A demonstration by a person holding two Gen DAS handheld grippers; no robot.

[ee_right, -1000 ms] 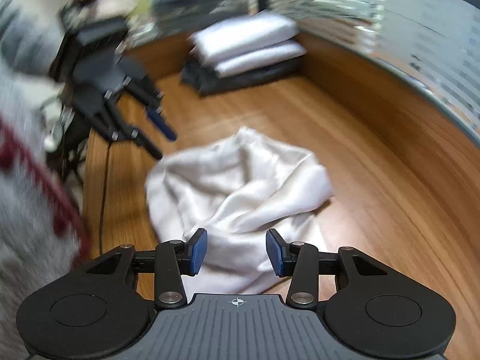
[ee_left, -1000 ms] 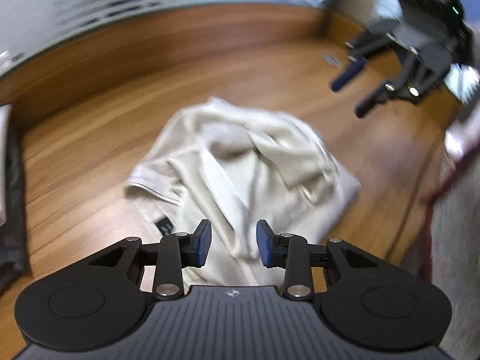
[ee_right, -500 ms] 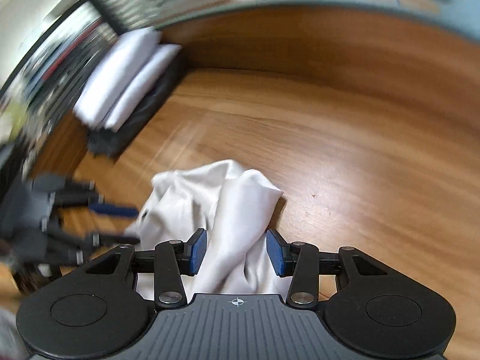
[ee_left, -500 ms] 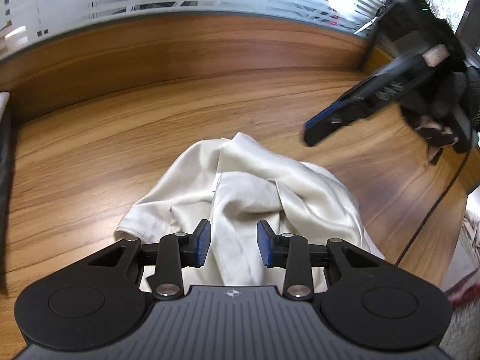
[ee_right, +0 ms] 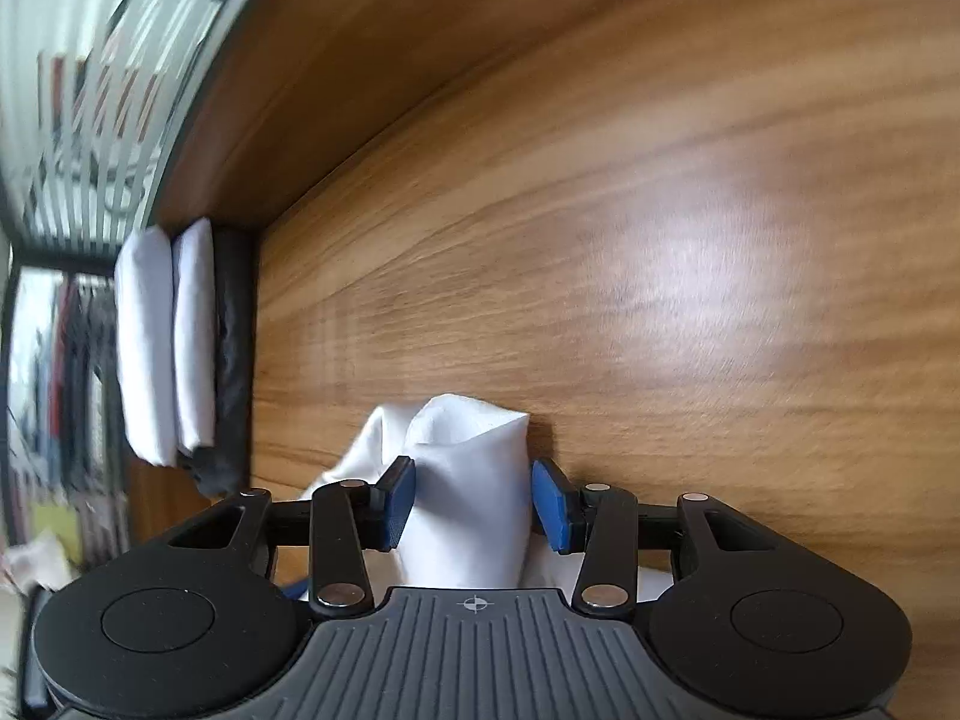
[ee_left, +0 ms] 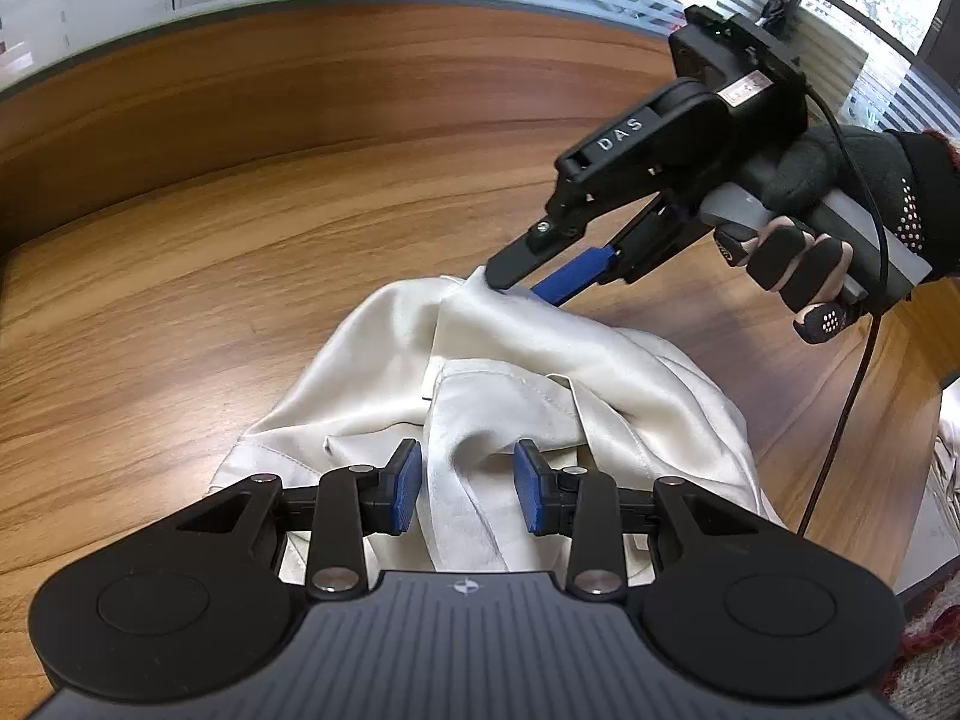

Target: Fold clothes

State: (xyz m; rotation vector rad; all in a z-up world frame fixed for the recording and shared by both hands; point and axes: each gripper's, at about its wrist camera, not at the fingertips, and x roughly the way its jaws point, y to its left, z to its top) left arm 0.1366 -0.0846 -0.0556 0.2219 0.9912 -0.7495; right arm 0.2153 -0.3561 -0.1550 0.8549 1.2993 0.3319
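Cloth [ee_left: 510,372], cream, lies crumpled on the wooden desk [ee_left: 210,252], more bunched than a second ago. Left gripper [ee_left: 465,483] hovers over the near edge, jaws apart, a ridge of fabric between the pads, not pinched; it has dropped closer since the earlier frame. Right gripper [ee_left: 528,285], in a gloved hand [ee_left: 840,228], was high and clear of the desk a second ago; now rolled on its side, tips at the far peak. In its own view the right gripper [ee_right: 474,504] straddles that peak, jaws apart, not visibly clamping. Folded stack [ee_right: 168,336] sits at the desk's left end.
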